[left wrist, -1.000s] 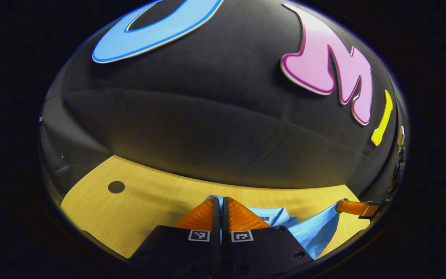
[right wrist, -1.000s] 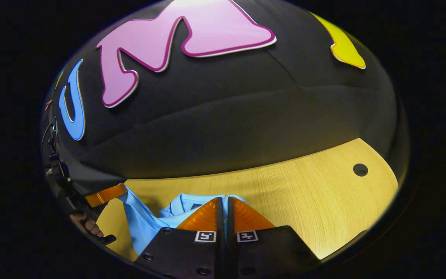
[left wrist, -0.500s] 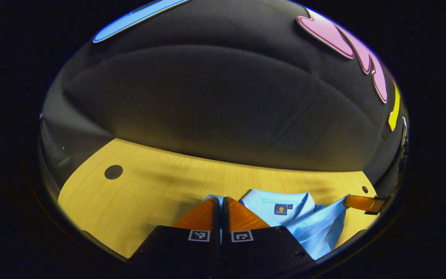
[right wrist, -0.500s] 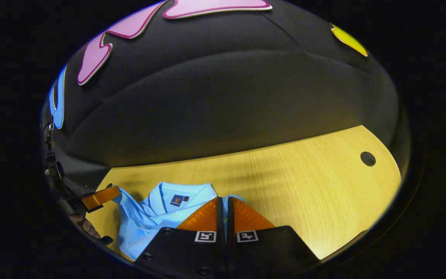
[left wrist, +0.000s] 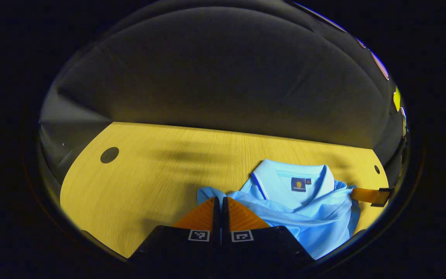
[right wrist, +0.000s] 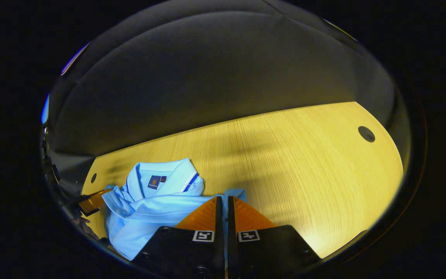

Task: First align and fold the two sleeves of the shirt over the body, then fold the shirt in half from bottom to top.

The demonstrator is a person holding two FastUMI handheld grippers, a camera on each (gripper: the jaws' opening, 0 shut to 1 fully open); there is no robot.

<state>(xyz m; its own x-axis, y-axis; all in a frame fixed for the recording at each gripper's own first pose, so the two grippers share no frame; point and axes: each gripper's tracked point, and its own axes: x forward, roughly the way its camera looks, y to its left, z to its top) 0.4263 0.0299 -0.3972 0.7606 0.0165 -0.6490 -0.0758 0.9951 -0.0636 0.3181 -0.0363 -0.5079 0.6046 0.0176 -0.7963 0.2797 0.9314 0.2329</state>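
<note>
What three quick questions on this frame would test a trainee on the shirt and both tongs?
1. True or false: the left tongs are shut on the shirt.
2. Which shirt part lies farthest from the cameras? A) collar B) hem C) cuff
3. Fill in: in the right gripper view, the right tongs pinch a fold of the ____ over the wooden table.

Key: 1 true; 2 A; 3 shirt.
</note>
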